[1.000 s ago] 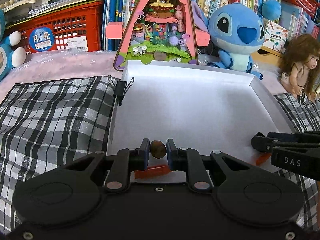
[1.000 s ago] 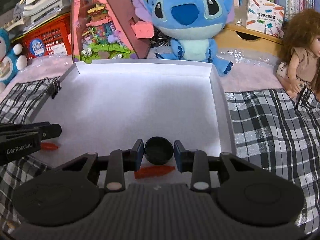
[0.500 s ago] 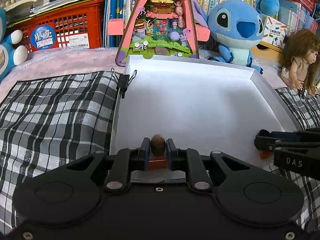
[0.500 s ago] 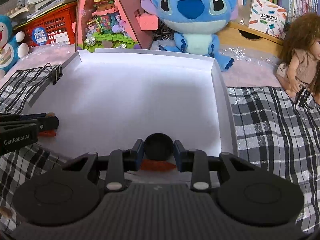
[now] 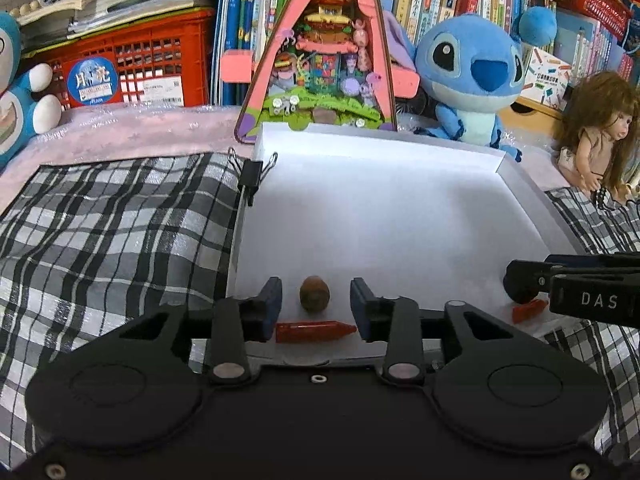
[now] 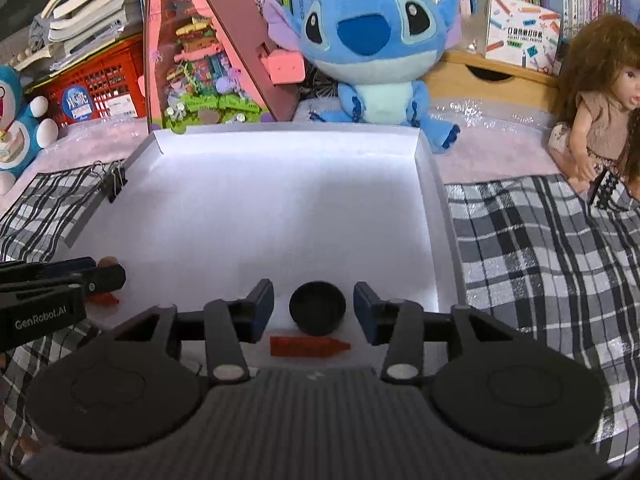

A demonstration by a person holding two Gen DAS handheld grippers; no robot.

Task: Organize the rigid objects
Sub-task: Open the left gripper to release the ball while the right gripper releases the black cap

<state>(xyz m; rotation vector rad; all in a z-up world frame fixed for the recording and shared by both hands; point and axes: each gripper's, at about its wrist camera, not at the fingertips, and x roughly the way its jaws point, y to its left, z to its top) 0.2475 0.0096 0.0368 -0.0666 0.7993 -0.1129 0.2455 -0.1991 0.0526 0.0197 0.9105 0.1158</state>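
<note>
A small brown nut-like object [image 5: 315, 299] lies on the floor of the white tray [image 5: 380, 216], between the fingers of my open left gripper [image 5: 316, 300] and clear of both pads. A red crayon [image 5: 316, 331] lies just before it. In the right wrist view a black round cap [image 6: 317, 308] sits on the tray between the fingers of my open right gripper [image 6: 314, 306], untouched, with a second red crayon [image 6: 310, 347] in front. Each gripper shows in the other's view: the right one at the right edge [image 5: 560, 280], the left one at the left edge [image 6: 92, 276].
A black binder clip [image 5: 251, 178] grips the tray's left wall. Checked cloth [image 5: 112, 232] lies on both sides of the tray. A Stitch plush [image 6: 372, 52], a pink triangular toy house [image 5: 320, 52], a doll [image 6: 600, 92] and a red crate [image 5: 132, 68] stand behind.
Both grippers have opened. The left one let go of the brown object and the right one let go of the black cap; both now rest on the tray floor.
</note>
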